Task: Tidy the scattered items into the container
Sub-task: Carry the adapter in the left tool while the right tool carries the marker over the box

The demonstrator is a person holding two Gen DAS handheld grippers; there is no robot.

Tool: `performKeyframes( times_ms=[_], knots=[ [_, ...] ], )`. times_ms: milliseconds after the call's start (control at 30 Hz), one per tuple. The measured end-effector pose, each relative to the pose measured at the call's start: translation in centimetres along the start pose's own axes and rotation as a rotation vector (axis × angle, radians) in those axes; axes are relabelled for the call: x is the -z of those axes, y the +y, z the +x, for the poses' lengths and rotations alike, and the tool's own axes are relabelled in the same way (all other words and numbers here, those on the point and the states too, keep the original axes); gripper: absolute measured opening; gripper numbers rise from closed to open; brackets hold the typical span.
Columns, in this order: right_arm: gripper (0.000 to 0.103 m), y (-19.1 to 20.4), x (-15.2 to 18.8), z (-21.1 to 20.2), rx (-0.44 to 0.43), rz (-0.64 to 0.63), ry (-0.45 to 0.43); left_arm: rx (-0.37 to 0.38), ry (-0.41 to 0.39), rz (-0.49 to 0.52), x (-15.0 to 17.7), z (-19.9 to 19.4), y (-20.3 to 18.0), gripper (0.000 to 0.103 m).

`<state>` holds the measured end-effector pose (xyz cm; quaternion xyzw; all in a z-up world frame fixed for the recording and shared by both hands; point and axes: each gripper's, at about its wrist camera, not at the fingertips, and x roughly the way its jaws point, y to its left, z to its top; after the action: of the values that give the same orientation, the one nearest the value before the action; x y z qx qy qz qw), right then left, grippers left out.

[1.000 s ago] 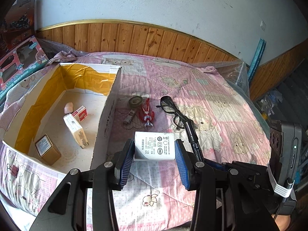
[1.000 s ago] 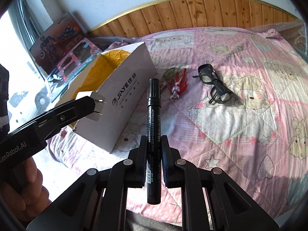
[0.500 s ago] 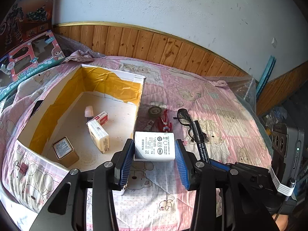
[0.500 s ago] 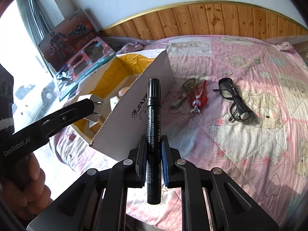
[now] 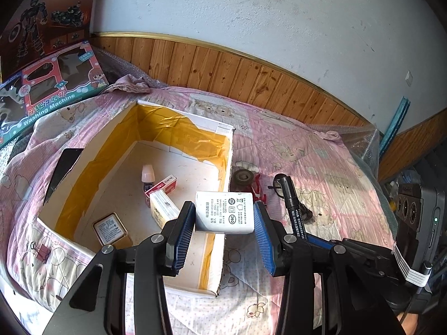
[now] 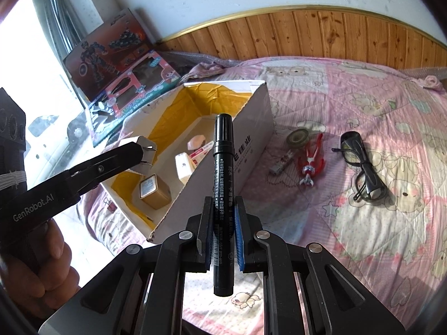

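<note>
Grippers are both loaded at this moment. With the left gripper (image 5: pixel 225 224) we clamp a white power adapter (image 5: pixel 224 211) between the blue pads (image 5: pixel 184 230), label side up, and it hangs above the near right corner of the cardboard box (image 5: pixel 229 150), over the box's right wall. With the right gripper (image 6: pixel 222 230) we squeeze a black marker (image 6: pixel 222 173) around its lower barrel; the marker stands almost straight along the fingers with its cap pointing forward, in front of the white outer wall of the box (image 6: pixel 257 128). The box lies open on a pink quilt (image 5: pixel 321 162) with bear prints, and its inner walls are lined with yellow tape. Inside it we see a small brown tin (image 5: pixel 110 230) near the front, a cream carton (image 5: pixel 163 208) leaning beside a red and white small box (image 5: pixel 164 185), and a little bottle with a pale cap (image 5: pixel 147 175). On the quilt to the right of the box there remain a roll of tape (image 6: pixel 297 136), a small grey stick-shaped item (image 6: pixel 280 163), a red toy figure (image 6: pixel 310 162) and black glasses (image 6: pixel 360 164); the roll, the stick and the figure are close together, the glasses are a little apart. In the right wrist view a hand (image 6: pixel 42 262) grips the handle of the left gripper. Two toy boxes (image 6: pixel 123 64) lean at the wall behind.
</note>
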<state>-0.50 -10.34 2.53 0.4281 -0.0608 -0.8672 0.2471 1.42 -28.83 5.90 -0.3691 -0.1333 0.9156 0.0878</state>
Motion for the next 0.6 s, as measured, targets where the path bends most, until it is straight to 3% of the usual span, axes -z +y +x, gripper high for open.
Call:
performKeyframes(
  times_ms=[600],
  knots=[
    [0.014, 3.0, -4.7, 2.2, -0.039, -0.065, -0.003, -0.02, -0.034, -0.011, -4.2, 0.6, 2.6, 0.044]
  ],
)
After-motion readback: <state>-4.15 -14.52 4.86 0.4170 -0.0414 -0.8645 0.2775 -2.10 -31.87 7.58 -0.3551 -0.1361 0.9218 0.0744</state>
